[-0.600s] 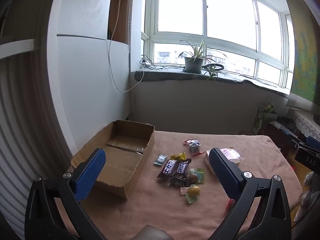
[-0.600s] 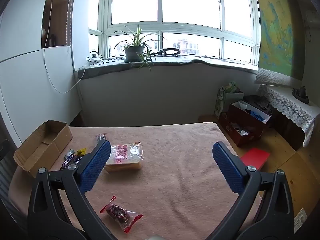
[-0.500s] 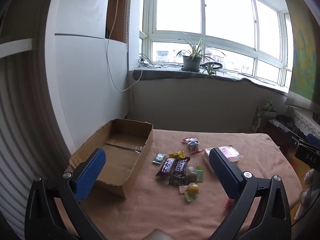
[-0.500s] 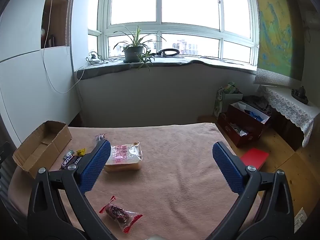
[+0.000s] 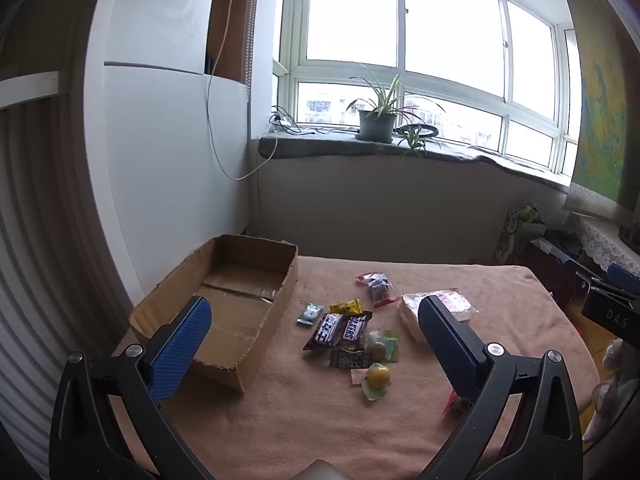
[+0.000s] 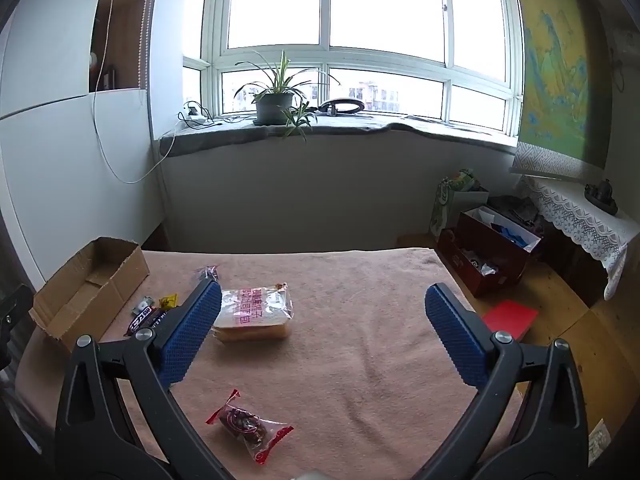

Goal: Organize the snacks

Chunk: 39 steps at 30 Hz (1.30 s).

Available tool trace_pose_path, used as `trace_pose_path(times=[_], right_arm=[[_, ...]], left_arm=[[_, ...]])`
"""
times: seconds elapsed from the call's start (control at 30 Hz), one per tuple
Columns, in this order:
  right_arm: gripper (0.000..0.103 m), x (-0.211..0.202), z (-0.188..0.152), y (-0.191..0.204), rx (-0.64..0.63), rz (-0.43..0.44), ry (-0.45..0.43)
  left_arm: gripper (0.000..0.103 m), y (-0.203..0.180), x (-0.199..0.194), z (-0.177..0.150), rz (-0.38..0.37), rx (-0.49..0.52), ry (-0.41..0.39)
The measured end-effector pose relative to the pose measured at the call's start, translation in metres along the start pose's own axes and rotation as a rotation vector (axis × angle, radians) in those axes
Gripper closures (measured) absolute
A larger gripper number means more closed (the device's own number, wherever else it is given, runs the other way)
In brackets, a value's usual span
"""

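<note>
An open cardboard box (image 5: 236, 300) lies empty at the table's left; it also shows in the right wrist view (image 6: 86, 288). Beside it lies a cluster of snacks: chocolate bars (image 5: 340, 330), a yellow candy (image 5: 350, 306), a blue candy (image 5: 310, 313), a yellow ball candy (image 5: 378, 376). A bagged bread loaf (image 6: 256, 312) lies mid-table, and a red-ended clear packet (image 6: 248, 428) lies near me. My left gripper (image 5: 314, 328) is open and empty above the near table. My right gripper (image 6: 322, 316) is open and empty, the loaf just right of its left finger.
The table is covered by a pink cloth (image 6: 360, 340). A white wall panel (image 5: 168, 184) stands behind the box. On the floor to the right are a dark red box (image 6: 488, 256) and a red item (image 6: 508, 318). A plant (image 6: 276, 100) sits on the windowsill.
Both grippers have shifted only slightly; the left view has tilted a little, so the table sits lower in it. Both stay open and no snack has moved.
</note>
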State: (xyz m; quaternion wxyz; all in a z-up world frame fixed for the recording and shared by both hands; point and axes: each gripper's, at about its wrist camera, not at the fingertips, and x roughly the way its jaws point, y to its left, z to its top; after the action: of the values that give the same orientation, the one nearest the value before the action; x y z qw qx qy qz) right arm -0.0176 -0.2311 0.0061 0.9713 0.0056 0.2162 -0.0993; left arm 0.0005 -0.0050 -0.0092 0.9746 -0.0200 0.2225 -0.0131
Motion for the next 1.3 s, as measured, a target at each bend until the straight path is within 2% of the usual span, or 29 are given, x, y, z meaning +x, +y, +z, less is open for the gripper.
trace_pose_path(times=[0.17,1.3], right_arm=[[0.000,0.005,0.001,-0.003,0.008,-0.012,0.001],[0.000,0.012,-0.003,0.000,-0.001,-0.006,0.005]], left_arm=[[0.001,-0.006,-0.002,0.007,-0.008,0.006,0.003],[0.001,-0.001,0.005,0.002,-0.017,0.006,0.017]])
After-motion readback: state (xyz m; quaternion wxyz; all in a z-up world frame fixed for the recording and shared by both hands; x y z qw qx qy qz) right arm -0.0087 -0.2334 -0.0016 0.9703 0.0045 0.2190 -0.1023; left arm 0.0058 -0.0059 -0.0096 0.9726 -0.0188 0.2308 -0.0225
